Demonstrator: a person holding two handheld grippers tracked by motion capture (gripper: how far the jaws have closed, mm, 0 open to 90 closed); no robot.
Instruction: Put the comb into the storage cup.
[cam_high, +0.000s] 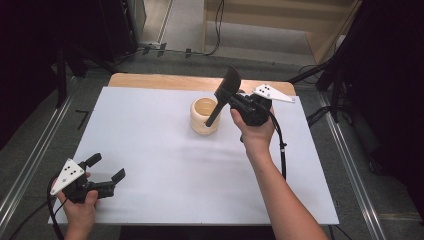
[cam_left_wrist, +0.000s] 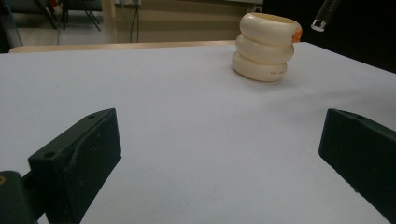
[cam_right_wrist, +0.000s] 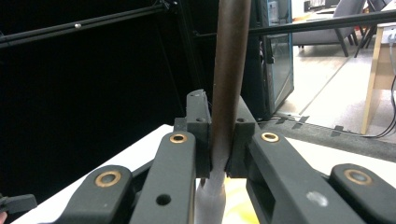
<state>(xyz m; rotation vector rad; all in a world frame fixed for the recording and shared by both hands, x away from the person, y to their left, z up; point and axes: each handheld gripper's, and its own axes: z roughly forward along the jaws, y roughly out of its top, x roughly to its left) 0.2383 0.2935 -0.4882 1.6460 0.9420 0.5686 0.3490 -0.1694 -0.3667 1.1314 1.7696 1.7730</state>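
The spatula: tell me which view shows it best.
The high view: the whole spatula shows, handle tip in the cream holder, clamped by the right claw. The right gripper view shows its gripped handle; the left gripper view, just a handle end.

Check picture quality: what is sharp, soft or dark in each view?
High view: evenly lit table, dark surroundings. Left gripper view: ribbed cream holder sharp, near jaws soft. Right gripper view: the close spatula handle is blurred, left half nearly black.

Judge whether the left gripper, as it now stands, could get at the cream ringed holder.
Probably yes. The left gripper is open, and bare white table lies between it and the cream ringed holder. The black spatula held by the right gripper crowds its far side.
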